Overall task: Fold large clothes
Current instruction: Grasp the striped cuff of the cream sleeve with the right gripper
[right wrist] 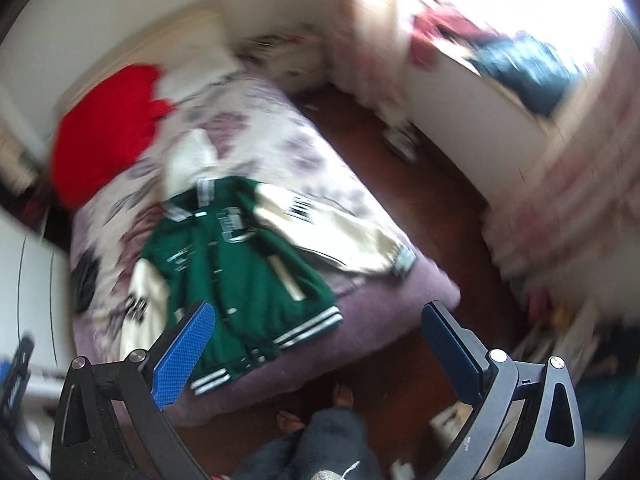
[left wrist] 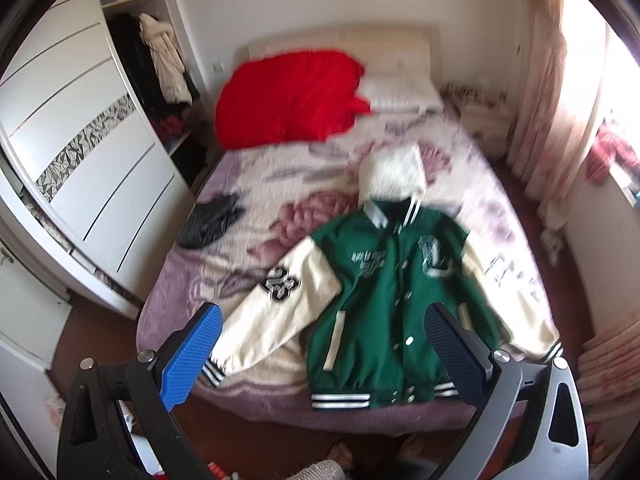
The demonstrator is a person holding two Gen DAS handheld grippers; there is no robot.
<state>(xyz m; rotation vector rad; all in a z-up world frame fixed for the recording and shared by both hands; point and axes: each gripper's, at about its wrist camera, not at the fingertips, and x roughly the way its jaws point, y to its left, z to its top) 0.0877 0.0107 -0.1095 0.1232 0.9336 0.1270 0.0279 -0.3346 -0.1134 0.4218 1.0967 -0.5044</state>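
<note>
A: What is being seen nearest the cameras?

B: The left gripper [left wrist: 322, 330] is being held with its blue-padded fingers [left wrist: 188, 354] spread wide, nothing being gripped between them. The right gripper [right wrist: 318, 330] is likewise being held wide apart and empty, above the near corner of the bed. Bare feet [right wrist: 344, 394] are being shown on the dark red wooden floor [right wrist: 400, 216] below it.

A: And where is the garment being kept?

B: A green varsity jacket with cream sleeves and a white hood [left wrist: 384, 276] is being displayed flat, front up and buttoned, on the near end of the bed covered by a purple floral blanket [left wrist: 280, 184]. Its striped hem is being shown near the foot edge, its sleeves are being spread out to both sides, and a "23" patch is being shown on one sleeve. The right wrist view is being blurred, so finer detail cannot be told there.

A: What is being seen farther back?

B: A small dark crumpled garment [left wrist: 210, 222] is being shown on the blanket, apart from the jacket. Beyond it, a bright red quilt [left wrist: 288, 98] is being bunched beside a white pillow [left wrist: 400, 90] at the headboard. A white sliding-door wardrobe [left wrist: 80, 152] is being shown beside the bed, partly open.
</note>
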